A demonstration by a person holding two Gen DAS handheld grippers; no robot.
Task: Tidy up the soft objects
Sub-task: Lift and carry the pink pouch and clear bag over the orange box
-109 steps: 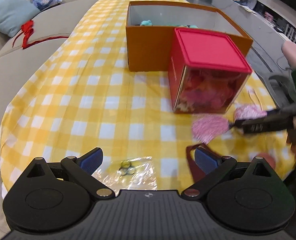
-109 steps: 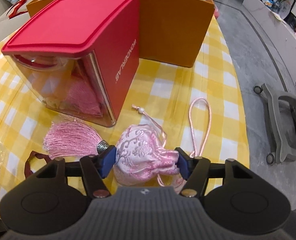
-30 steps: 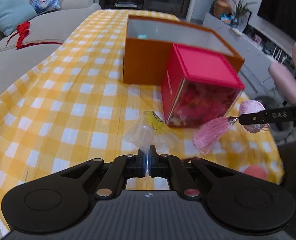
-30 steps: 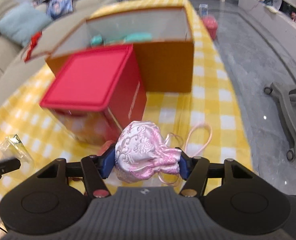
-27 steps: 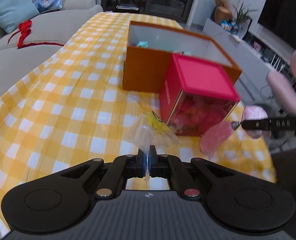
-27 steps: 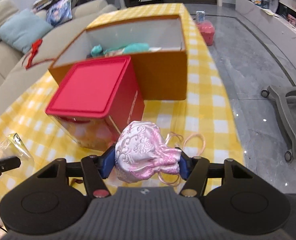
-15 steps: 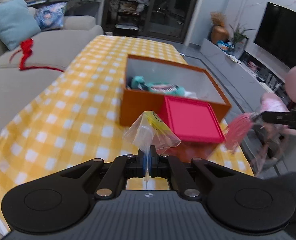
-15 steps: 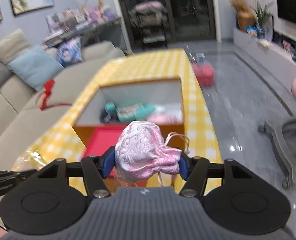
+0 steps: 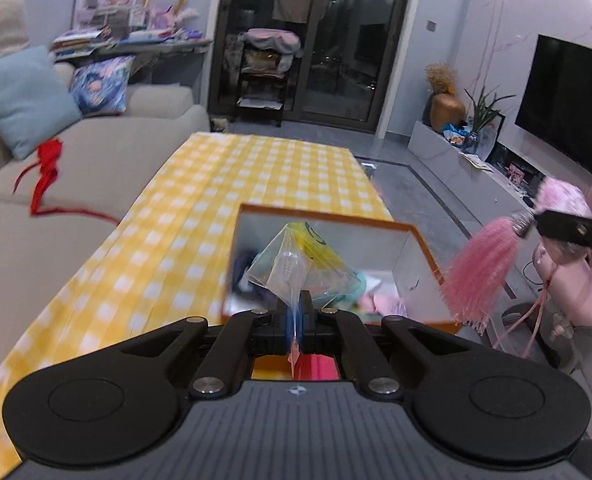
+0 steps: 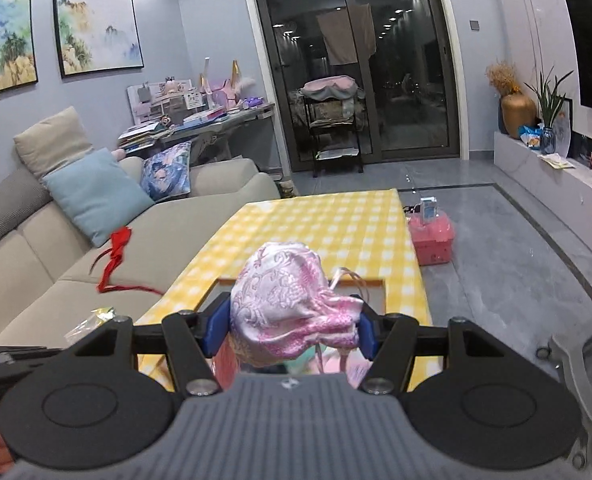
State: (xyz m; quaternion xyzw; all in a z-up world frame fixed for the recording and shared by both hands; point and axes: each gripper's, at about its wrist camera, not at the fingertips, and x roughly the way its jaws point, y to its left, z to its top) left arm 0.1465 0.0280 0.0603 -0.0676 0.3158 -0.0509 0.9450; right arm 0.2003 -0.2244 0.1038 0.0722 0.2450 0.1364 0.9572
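Note:
My left gripper (image 9: 294,322) is shut on the corner of a clear plastic bag (image 9: 296,268) with yellow print. It hangs in the air over the open orange box (image 9: 328,222), which holds teal and pink soft things. My right gripper (image 10: 291,332) is shut on a pink brocade pouch (image 10: 287,304), also above the orange box (image 10: 223,282). In the left wrist view the pouch's pink tassel (image 9: 480,268) dangles from one finger (image 9: 568,234) of that gripper, to the right of the box. The red-lidded box (image 9: 308,368) shows only as a strip under my left fingers.
The yellow checked tablecloth (image 10: 328,220) runs on beyond the box. A beige sofa (image 10: 95,264) with cushions and a red ribbon (image 10: 115,256) lies along the left. A pink case (image 10: 432,236) stands on the floor at the right, and a pink chair (image 9: 576,292) is nearby.
Both grippers have risen and tilted up with their loads, coming forward over the orange box. The red-lidded box has slipped down almost out of view. Neither grip has changed.

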